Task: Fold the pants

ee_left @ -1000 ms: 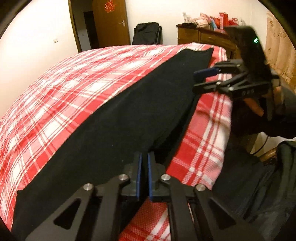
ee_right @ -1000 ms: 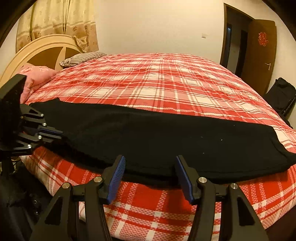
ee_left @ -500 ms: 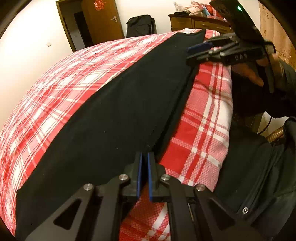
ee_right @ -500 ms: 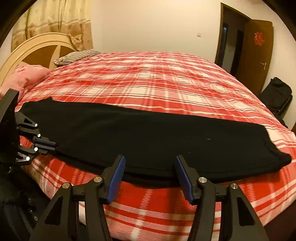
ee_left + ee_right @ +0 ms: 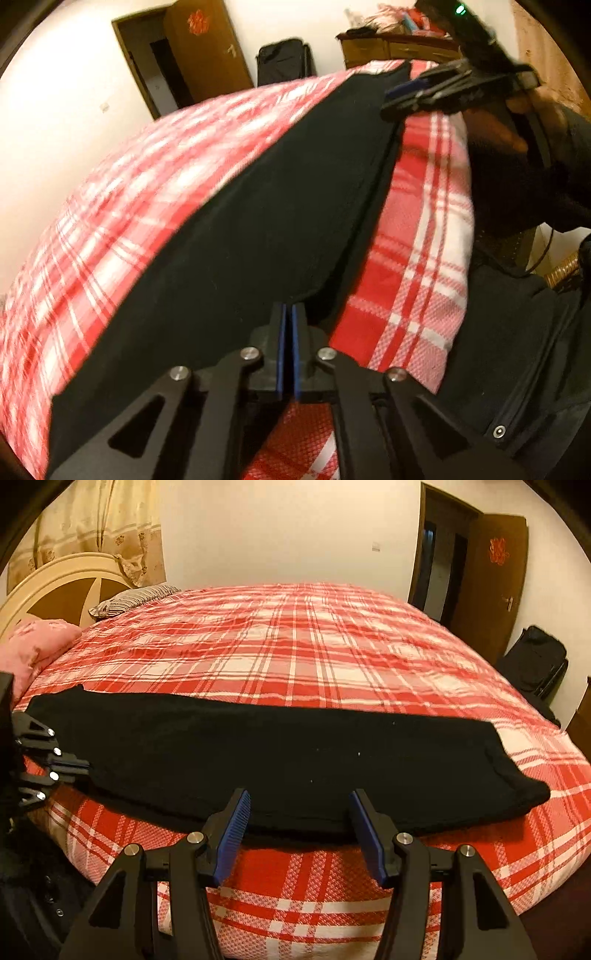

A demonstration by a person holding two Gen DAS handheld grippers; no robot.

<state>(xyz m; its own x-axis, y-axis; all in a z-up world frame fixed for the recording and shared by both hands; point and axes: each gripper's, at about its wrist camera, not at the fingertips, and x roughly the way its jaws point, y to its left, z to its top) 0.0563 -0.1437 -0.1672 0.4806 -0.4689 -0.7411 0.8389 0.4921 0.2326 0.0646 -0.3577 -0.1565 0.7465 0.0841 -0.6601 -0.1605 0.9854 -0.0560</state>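
Black pants (image 5: 258, 760) lie as one long flat band along the near edge of the bed (image 5: 295, 646), running from nine to three o'clock in the right wrist view. They look already doubled lengthwise, leg on leg, though I cannot be sure. The crosswise folds seem still to come.

At about six o'clock in its own view, the left gripper (image 5: 287, 325) is pinched tight; whether cloth sits between the pads, I cannot tell. The right gripper (image 5: 299, 834) stands half spread and holds nothing, just short of the near hem.
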